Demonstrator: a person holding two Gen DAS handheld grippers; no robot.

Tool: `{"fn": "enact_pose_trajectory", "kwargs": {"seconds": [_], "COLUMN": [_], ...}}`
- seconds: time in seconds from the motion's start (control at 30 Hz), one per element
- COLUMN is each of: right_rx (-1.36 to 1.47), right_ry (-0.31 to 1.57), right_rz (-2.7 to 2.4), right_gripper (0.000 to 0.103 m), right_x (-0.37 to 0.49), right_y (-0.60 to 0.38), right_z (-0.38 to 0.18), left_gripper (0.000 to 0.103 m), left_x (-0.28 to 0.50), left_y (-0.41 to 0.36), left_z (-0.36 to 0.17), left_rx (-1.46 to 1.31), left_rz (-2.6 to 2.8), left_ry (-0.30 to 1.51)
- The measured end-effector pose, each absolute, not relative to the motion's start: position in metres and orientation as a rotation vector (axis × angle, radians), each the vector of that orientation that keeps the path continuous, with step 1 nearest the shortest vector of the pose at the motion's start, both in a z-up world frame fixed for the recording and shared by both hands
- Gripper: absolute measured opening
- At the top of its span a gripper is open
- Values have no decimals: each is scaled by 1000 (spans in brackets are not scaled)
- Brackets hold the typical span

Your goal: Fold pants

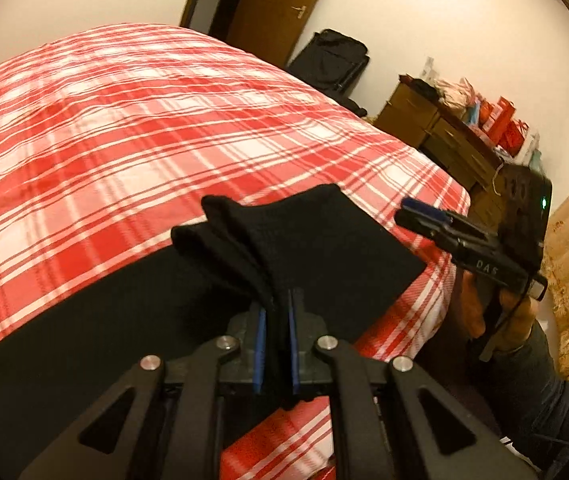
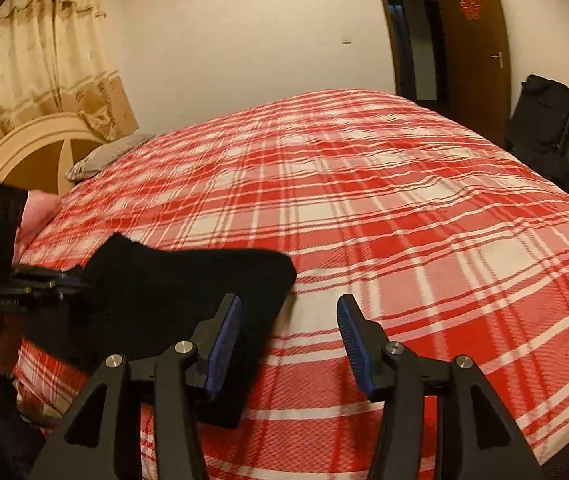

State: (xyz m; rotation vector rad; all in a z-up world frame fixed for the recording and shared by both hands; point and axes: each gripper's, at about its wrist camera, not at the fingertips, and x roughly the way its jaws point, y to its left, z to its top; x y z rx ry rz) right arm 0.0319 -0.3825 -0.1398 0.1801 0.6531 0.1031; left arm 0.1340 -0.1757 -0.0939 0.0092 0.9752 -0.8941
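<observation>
Black pants (image 1: 316, 248) lie near the front edge of a bed with a red and white plaid cover (image 1: 132, 120). My left gripper (image 1: 277, 304) is shut on a bunched fold of the pants and lifts it off the cover. My right gripper (image 2: 289, 312) is open and empty, its jaws just right of the pants (image 2: 188, 296) above the cover (image 2: 404, 220). It also shows in the left wrist view (image 1: 424, 214), to the right of the pants. The left gripper shows in the right wrist view (image 2: 72, 278), holding the cloth's left end.
A wooden dresser (image 1: 440, 136) with red bags stands right of the bed. A black suitcase (image 1: 332, 60) leans by the brown door (image 1: 280, 4). A headboard (image 2: 32, 152) and grey pillow (image 2: 108, 154) are at the bed's left end, under curtains (image 2: 40, 56).
</observation>
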Motion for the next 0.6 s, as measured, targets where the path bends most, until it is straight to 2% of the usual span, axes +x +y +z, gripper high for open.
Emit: {"fn": "enact_pose_trajectory", "kwargs": {"seconds": [0.6], "right_rx": [134], "right_ry": [651], "right_rz": [195], "right_gripper": [53], "right_x": [29], "right_y": [-349], "right_z": [-144], "left_gripper": [10], "left_x": [138], "left_y": [-93], "left_z": [-109], "left_rx": [-79], "left_rz": [-766], "left_ry": [953]}}
